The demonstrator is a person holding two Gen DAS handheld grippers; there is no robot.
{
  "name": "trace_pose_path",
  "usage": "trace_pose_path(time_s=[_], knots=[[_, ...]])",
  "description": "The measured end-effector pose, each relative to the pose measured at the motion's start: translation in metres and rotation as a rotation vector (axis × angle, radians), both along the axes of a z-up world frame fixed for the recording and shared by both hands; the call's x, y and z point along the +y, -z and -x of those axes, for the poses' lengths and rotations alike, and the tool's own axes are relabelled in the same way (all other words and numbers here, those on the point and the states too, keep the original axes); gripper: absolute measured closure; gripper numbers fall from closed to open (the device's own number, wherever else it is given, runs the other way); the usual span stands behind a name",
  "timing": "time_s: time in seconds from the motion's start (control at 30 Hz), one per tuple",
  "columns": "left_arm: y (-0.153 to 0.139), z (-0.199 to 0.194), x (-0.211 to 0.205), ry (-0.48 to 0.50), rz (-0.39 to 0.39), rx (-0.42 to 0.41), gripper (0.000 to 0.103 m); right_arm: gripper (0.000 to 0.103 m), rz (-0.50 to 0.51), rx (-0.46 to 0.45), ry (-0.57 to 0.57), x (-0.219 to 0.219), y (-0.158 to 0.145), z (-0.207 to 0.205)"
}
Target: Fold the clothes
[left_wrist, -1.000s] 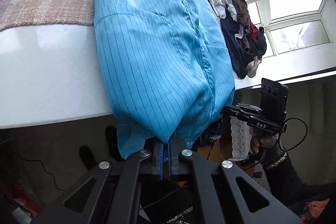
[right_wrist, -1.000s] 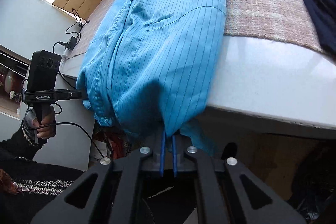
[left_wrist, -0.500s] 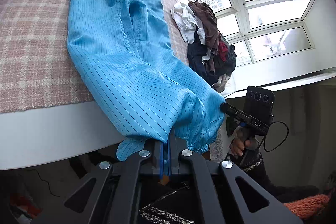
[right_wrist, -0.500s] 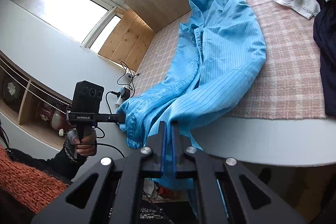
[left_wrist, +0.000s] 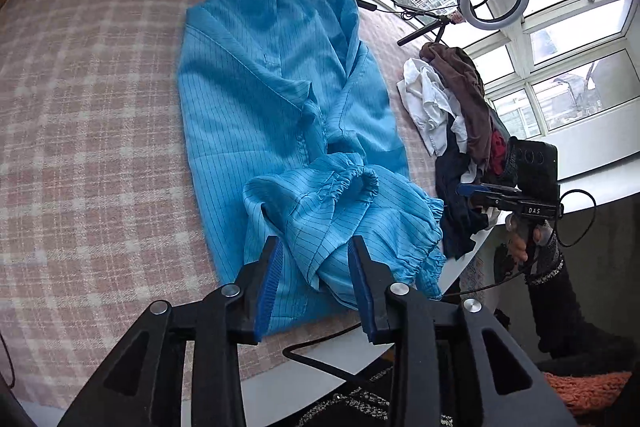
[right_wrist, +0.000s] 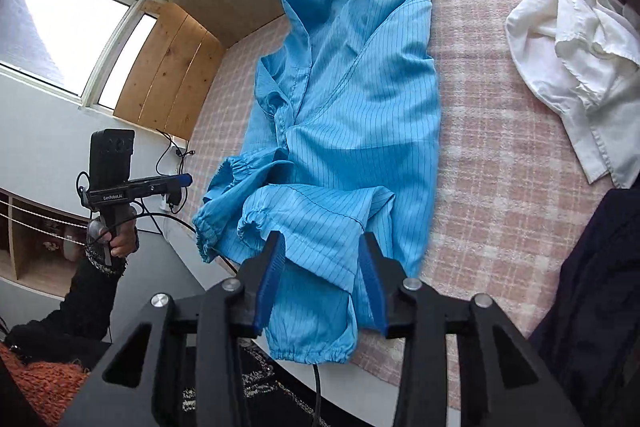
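A blue pinstriped garment [left_wrist: 280, 115] lies lengthwise on the pink checked table cover [left_wrist: 88, 147], its lower end with elastic cuffs [left_wrist: 356, 183] folded up toward the near edge. It also shows in the right wrist view [right_wrist: 360, 115]. My left gripper [left_wrist: 316, 283] is open, its blue pads either side of the folded hem, holding nothing. My right gripper [right_wrist: 320, 283] is open over the other hem corner. Each gripper shows in the other's view, the right one [left_wrist: 472, 191] and the left one [right_wrist: 182, 180], both off the table edge.
A pile of clothes, white [left_wrist: 428, 107], brown [left_wrist: 468, 99] and dark navy [left_wrist: 456, 219], lies on the right of the table. The white shirt [right_wrist: 576, 59] and navy cloth [right_wrist: 600, 267] show in the right view. A ring light [left_wrist: 494, 1] stands by the windows.
Both grippers carried the garment's hanging end up onto the table, folding it over, then opened and let it go. The views rose from below the table edge to above it.
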State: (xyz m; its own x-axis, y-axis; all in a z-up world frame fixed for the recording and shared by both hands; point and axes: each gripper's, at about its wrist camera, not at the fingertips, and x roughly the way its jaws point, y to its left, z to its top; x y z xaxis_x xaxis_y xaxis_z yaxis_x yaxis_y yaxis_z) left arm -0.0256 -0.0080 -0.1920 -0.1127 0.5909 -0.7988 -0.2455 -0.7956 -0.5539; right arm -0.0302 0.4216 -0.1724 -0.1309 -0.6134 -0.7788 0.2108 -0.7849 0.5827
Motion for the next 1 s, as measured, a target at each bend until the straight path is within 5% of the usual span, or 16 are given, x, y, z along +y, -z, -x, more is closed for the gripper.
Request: trace_pose_path(time_s=[0.03,0.2,0.4,0.57,0.7,0.83,1.0], knots=[[0.002,-0.006,0.003,0.019,0.019,-0.018,0.070,0.064,-0.022,-0.022,-0.038,-0.002,0.007,-0.008],[0.038,-0.031,0.038,0.083,-0.131,-0.256,0.067,0.062,0.004,-0.128,-0.149,-0.030,0.045,-0.039],[0.078,-0.048,0.090,0.226,-0.110,-0.338,0.067,0.060,0.032,-0.196,-0.227,-0.059,0.080,-0.051],[0.071,-0.007,0.101,0.213,-0.043,-0.251,0.081,0.073,0.150,-0.165,-0.205,-0.066,0.063,-0.030],[0.017,0.061,0.097,0.141,-0.026,-0.039,0.075,0.072,0.184,0.086,0.034,-0.034,-0.012,0.046],[-0.013,0.070,0.072,0.140,0.052,0.078,0.059,0.054,-0.117,0.255,-0.079,-0.027,-0.048,0.051],[0.026,0.043,0.037,0.124,0.133,0.024,0.056,0.054,-0.239,0.145,-0.263,-0.029,0.004,0.003]])
